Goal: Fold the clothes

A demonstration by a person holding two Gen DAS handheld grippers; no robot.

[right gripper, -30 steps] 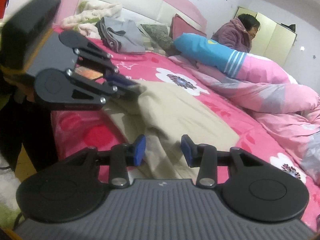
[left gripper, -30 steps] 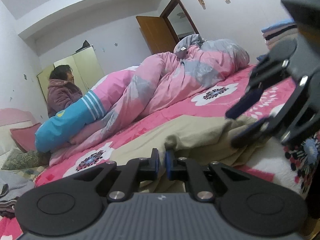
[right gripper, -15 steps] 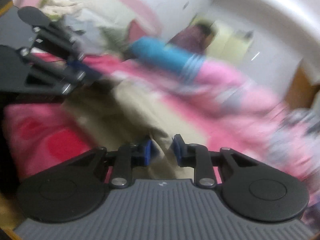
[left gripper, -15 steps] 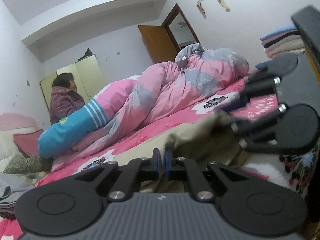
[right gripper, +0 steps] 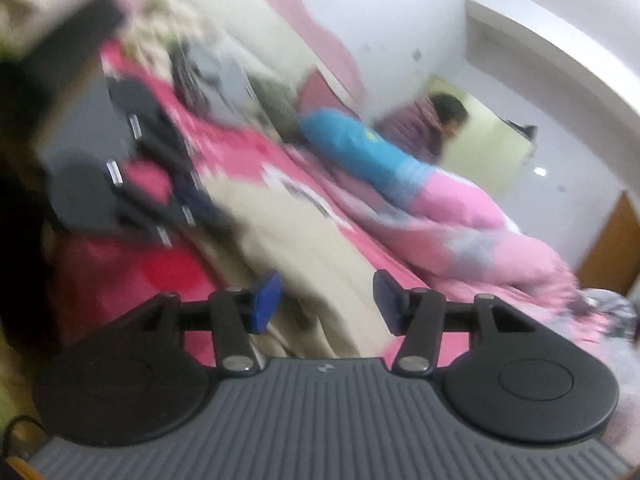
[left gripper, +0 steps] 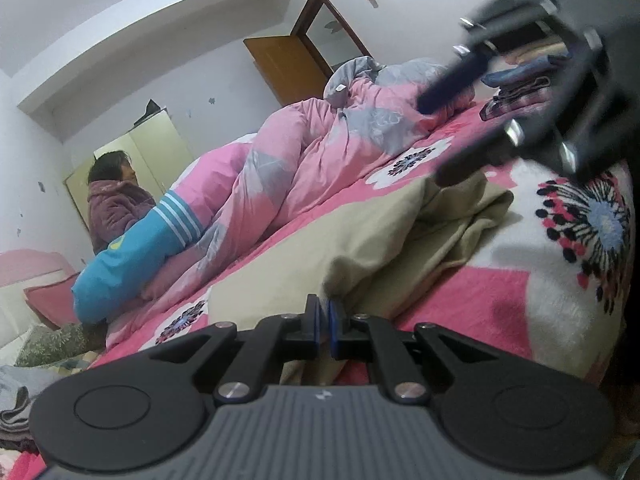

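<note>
Home bedroom, bed (left gripper: 500,304) with pink floral sheet, rumpled quilt (left gripper: 320,152), wardrobe (left gripper: 156,148), wooden door (left gripper: 288,64)

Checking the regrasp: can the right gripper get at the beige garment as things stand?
Probably yes. The right gripper, its jaws just opened, sits right over the beige garment with nothing between; the left gripper pinches another edge.
</note>
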